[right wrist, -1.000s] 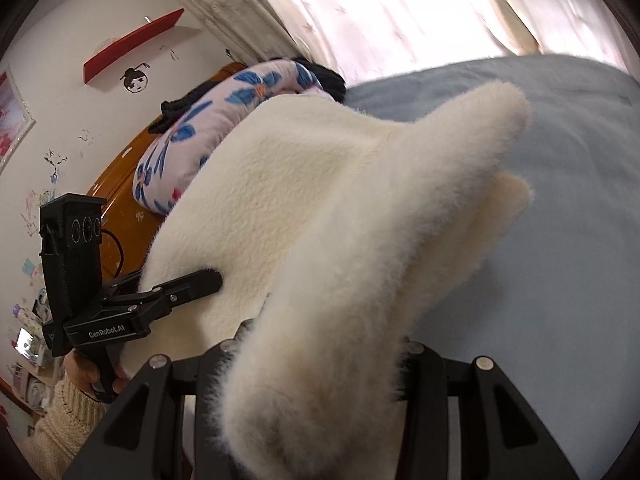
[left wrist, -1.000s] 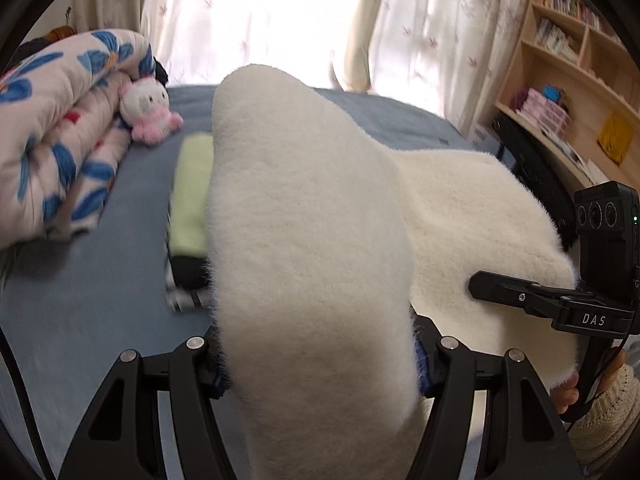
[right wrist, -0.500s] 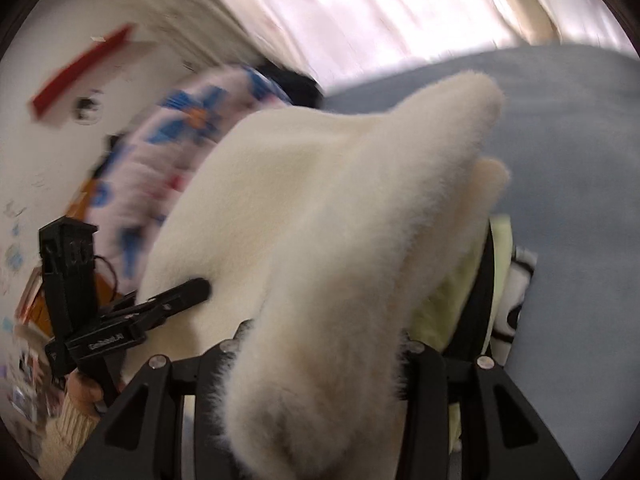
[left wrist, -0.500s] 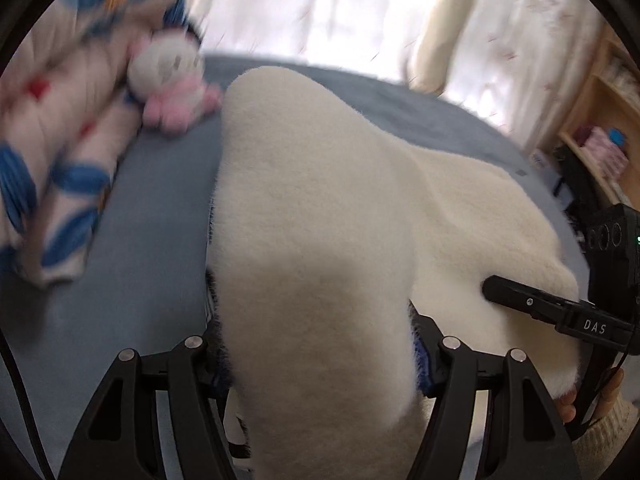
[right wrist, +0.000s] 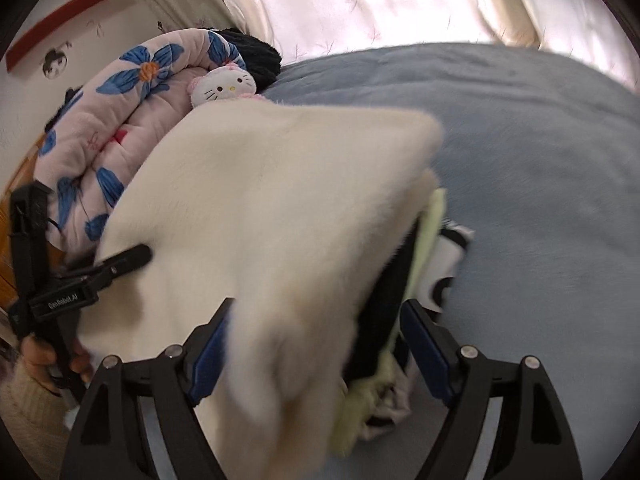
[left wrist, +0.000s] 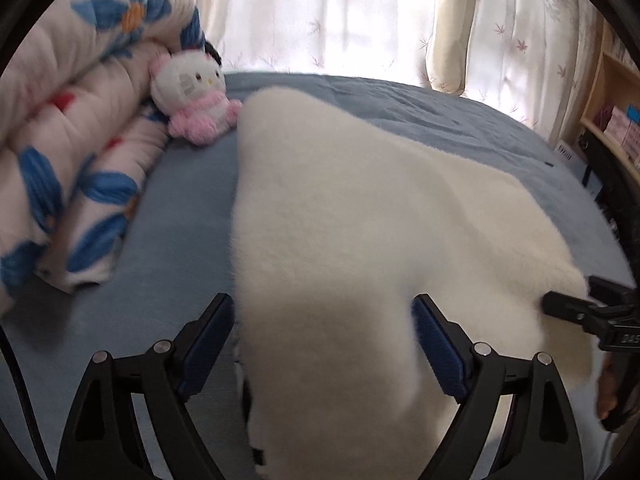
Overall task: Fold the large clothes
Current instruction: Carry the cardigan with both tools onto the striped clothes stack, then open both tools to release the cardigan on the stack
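Left wrist: both claws, left claw [left wrist: 324,344] and right claw [right wrist: 316,340], just spread, straddle cream fleece [left wrist: 360,220] unpinched, blue bedspread [right wrist: 540,160] open rightward.

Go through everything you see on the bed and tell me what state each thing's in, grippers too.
White fleece garment: folded over, lying on other clothes.
Left gripper: open, just released, fleece between pads.
Right gripper: open, just released, fleece between pads.
Green garment: folded, underneath fleece.
Flowered quilt: rolled up.
Plush toy: sitting upright.
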